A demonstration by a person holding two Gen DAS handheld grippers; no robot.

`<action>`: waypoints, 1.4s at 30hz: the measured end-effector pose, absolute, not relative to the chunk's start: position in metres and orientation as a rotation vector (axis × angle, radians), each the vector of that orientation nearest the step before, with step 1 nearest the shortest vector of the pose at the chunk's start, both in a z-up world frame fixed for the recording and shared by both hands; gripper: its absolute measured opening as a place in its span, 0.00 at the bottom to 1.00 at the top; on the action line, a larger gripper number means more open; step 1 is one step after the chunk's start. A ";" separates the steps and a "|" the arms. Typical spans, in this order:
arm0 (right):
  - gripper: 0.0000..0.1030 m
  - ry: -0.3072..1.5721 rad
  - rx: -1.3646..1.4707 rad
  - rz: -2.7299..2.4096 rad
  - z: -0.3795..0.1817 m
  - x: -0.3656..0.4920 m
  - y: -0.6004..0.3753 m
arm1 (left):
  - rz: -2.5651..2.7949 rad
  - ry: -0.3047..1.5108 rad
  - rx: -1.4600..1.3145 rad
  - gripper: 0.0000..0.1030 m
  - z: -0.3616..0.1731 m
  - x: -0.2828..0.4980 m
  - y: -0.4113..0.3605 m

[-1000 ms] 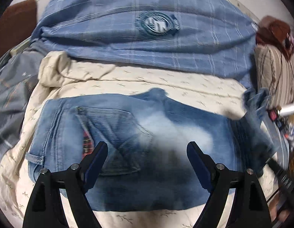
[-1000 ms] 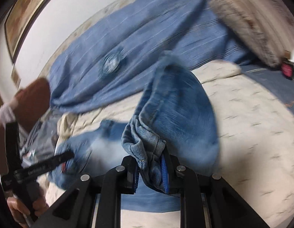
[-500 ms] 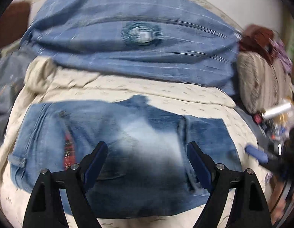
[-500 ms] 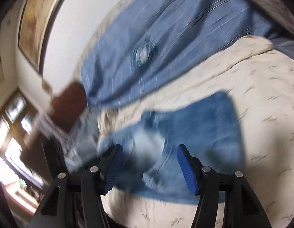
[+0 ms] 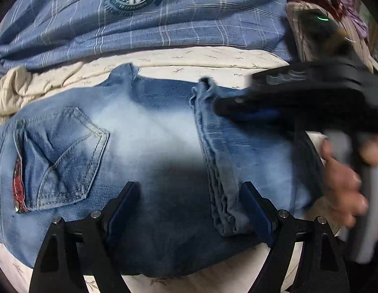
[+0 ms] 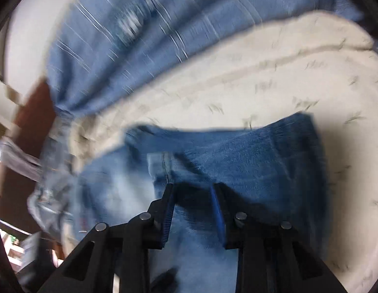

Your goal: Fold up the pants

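Faded blue jeans point(image 5: 149, 151) lie folded on a cream bedsheet point(image 5: 213, 58), back pocket point(image 5: 64, 156) up at the left, leg hem point(image 5: 213, 161) laid over the seat at the right. My left gripper point(image 5: 189, 210) is open just above the jeans' near part, empty. My right gripper point(image 6: 192, 207) is open with a narrower gap, low over the folded leg point(image 6: 250, 161), with no cloth between its pads. It also shows in the left wrist view point(image 5: 298, 102), reaching in from the right over the hem.
A blue plaid blanket point(image 5: 164, 19) with a round badge lies bunched behind the jeans. A striped pillow point(image 5: 308, 39) and brown item sit at the far right. A brown headboard point(image 6: 27, 127) stands at the bed's left side.
My right gripper let go of the leg after laying it over the seat, then came down low over the fold with a narrower gap. My left gripper moved closer to the jeans.
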State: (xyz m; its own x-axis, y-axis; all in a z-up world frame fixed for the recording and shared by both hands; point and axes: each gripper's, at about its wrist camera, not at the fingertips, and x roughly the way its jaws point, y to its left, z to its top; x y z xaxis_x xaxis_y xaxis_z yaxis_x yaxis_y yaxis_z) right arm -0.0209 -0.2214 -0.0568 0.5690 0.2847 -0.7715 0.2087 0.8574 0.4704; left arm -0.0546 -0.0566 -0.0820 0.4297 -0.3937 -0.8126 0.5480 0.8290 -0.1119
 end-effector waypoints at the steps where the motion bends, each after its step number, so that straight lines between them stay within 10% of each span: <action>1: 0.27 0.972 0.579 0.048 -0.056 -0.021 -0.224 | -0.595 0.958 0.181 0.83 -0.082 -0.055 -0.056; 21: 0.31 0.732 0.531 0.262 -0.015 -0.071 -0.177 | -0.227 0.674 -0.179 0.83 -0.015 -0.055 0.166; 42: 0.31 0.786 0.350 0.319 -0.014 -0.121 -0.139 | -0.366 1.010 -0.739 0.91 -0.084 -0.015 0.224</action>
State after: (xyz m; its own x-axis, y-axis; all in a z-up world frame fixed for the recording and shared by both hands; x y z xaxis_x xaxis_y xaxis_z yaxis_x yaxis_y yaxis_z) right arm -0.1207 -0.1392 -0.0135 0.6647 0.4044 -0.6283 -0.1477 0.8954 0.4201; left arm -0.0146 0.2241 -0.0836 0.5004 -0.5943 -0.6296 -0.0522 0.7051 -0.7071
